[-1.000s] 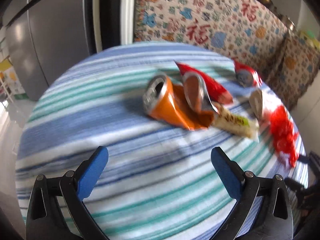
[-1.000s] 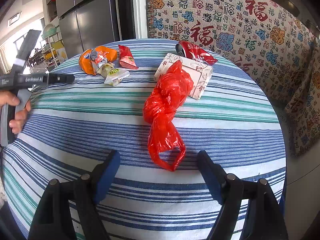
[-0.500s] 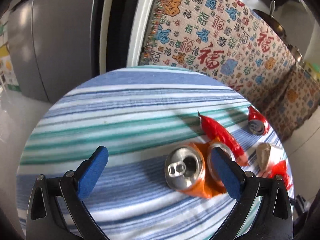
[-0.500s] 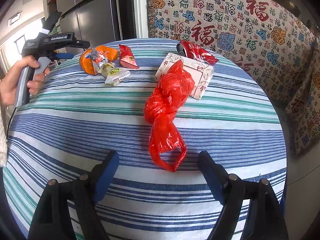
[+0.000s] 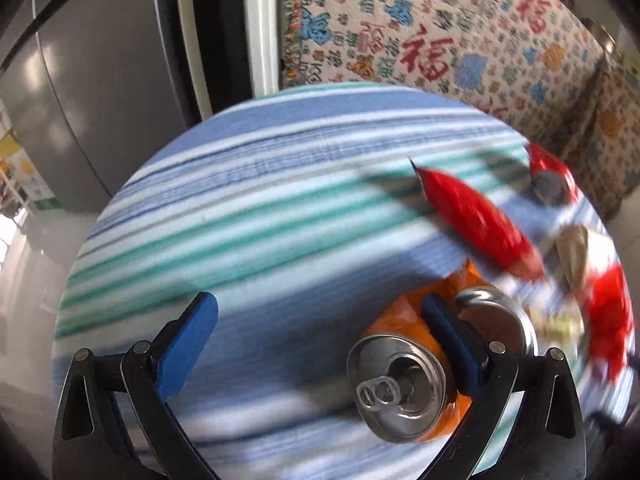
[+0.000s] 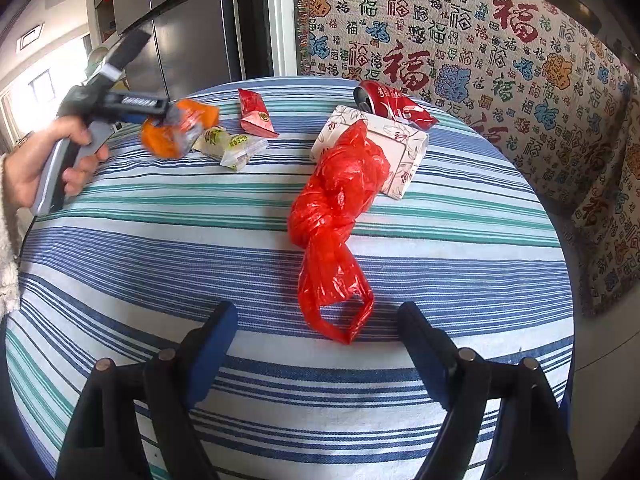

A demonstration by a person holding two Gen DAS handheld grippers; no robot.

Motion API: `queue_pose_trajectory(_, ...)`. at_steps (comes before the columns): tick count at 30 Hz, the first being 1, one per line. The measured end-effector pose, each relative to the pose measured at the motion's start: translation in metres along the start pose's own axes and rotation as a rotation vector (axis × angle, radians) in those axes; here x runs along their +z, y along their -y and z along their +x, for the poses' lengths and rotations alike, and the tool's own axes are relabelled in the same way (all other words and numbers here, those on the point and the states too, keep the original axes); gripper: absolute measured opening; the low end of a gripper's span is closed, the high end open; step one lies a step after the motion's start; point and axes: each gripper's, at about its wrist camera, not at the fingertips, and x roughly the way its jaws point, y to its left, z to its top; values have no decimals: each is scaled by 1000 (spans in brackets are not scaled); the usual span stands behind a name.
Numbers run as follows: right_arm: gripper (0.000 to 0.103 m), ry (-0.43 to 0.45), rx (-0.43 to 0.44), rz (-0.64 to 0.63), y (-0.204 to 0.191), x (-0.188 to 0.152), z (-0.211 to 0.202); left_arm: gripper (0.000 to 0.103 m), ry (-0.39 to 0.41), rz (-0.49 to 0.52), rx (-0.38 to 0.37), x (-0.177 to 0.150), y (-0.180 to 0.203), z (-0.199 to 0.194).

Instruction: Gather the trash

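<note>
Your left gripper (image 5: pixel 320 322) has its jaws wide apart, and one crushed orange can (image 5: pixel 404 380) sits partly between them, its silver top close against the inner face of the right-hand finger; the blur hides whether that finger touches it, and the other finger stands clear of it.

From your right wrist camera, going left to right across the striped desk (image 6: pixel 160 248), you have:
- one orange can (image 6: pixel 176 130) at the far left edge, with your hand (image 6: pixel 44 160) and the left gripper over it
- one pale wrapper with green print (image 6: pixel 232 146) just beside that can
- one small red packet (image 6: pixel 256 114) behind the wrapper
- one knotted red plastic bag (image 6: pixel 336 216) in the middle, its upper end lying on one white patterned carton (image 6: pixel 400 148)
- one red can (image 6: pixel 384 98) on its side behind the carton

Your right gripper (image 6: pixel 316 344) has its jaws spread wide with nothing between its pads; the bag's loop lies just ahead of them.
</note>
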Motion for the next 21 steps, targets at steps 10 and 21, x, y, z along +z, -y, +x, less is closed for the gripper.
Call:
queue_pose_trajectory(10,85,0,2,0,1,0,0,102,11,104,-206,-74,9,-78)
queue_pose_trajectory(21,85,0,3,0,1,1,0,102,88,222,-245,-97,45,-99)
